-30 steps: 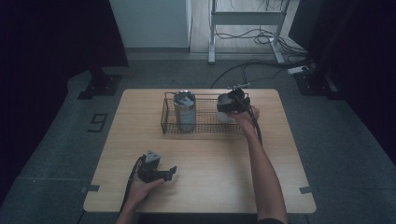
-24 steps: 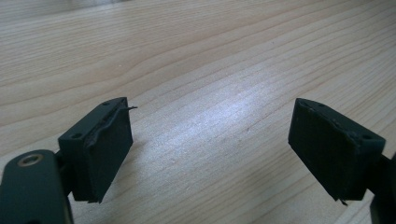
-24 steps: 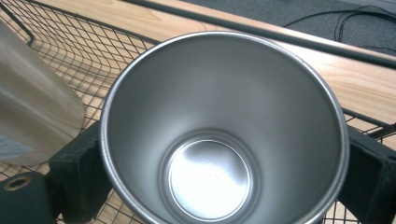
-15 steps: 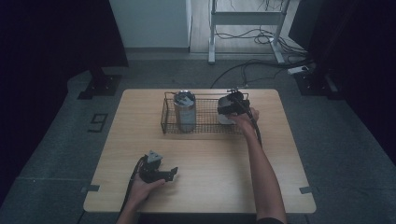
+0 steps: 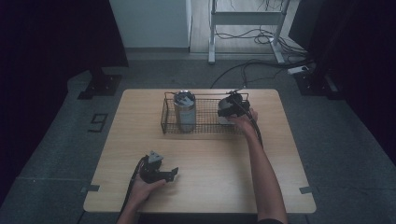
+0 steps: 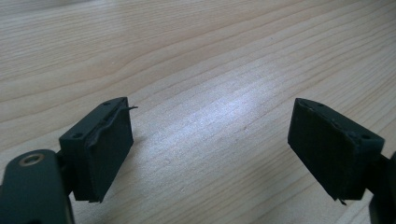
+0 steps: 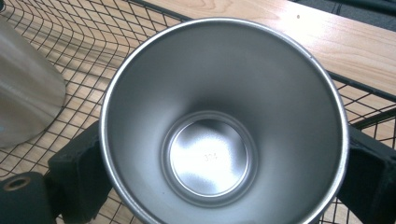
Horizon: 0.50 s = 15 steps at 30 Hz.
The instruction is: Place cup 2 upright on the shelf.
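We look down on a dim room with a grey floor [image 5: 60, 154], its dark sides too murky to read, and cables [image 5: 243, 70] trailing off behind. A wooden table [image 5: 210, 186] sits in the middle; its near edge is cut off by the bottom of the high view.

At the far side of the table stands a wire basket [image 5: 205, 122]. A tall metal can [image 5: 185, 111] stands upright in its left end. In the right gripper view we see just a curved strip of the can's side, cut by the edge.

The cup [image 7: 219, 121], bare steel with its mouth towards the camera, is in the right end of the basket. The mesh shows around it, but we cannot tell whether its base rests on the mesh or is lifted. From above it is mostly hidden under the right gripper [image 5: 226, 112] and the hand. That gripper's jaws are clamped on the cup, one on each side below the rim, with the pads themselves hidden behind the rim.

The left gripper [image 5: 173, 173] lies low over the near left part of the table, well apart from the basket. Its jaws stand apart with bare wood between them, and their bases are cropped in its own view.
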Available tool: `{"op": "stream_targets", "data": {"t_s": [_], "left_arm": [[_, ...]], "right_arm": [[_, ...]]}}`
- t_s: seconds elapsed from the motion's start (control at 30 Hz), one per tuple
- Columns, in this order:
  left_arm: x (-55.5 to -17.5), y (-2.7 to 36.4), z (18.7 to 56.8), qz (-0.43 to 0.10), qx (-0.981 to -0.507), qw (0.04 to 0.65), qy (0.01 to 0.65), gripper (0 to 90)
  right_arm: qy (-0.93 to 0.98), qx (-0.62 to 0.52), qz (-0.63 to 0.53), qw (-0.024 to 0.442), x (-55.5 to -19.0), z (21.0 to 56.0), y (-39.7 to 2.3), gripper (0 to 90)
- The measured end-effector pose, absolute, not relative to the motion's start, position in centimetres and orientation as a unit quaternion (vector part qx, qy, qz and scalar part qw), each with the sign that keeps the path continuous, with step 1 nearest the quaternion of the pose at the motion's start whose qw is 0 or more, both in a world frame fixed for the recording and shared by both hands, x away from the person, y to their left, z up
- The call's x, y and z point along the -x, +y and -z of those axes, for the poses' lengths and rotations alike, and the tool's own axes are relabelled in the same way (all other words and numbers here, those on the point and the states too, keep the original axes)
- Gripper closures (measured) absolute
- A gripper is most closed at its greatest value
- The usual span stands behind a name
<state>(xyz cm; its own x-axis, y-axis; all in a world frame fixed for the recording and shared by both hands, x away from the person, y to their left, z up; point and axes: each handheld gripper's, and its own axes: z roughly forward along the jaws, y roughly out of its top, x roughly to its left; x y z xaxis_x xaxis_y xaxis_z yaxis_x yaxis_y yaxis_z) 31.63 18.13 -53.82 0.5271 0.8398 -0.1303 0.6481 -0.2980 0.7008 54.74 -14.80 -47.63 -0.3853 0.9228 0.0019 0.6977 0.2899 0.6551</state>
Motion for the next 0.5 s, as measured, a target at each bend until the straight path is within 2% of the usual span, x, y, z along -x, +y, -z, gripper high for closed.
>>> {"op": "stream_targets", "data": {"t_s": [0.1,0.23,0.5], "left_arm": [[-31.6,18.0,53.8,-0.132,-0.795,0.364,0.467,14.3],[-31.7,18.0,53.8,-0.130,-0.796,0.364,0.466,14.3],[-31.7,18.1,53.8,-0.131,-0.795,0.364,0.467,14.3]], "right_arm": [[0.781,-0.520,-0.285,0.198,-54.7,47.7,-14.7,5.5],[0.776,-0.522,-0.298,0.194,-54.6,47.6,-14.6,0.0],[0.748,-0.526,-0.344,0.214,-54.1,46.2,-15.0,0.0]]}}
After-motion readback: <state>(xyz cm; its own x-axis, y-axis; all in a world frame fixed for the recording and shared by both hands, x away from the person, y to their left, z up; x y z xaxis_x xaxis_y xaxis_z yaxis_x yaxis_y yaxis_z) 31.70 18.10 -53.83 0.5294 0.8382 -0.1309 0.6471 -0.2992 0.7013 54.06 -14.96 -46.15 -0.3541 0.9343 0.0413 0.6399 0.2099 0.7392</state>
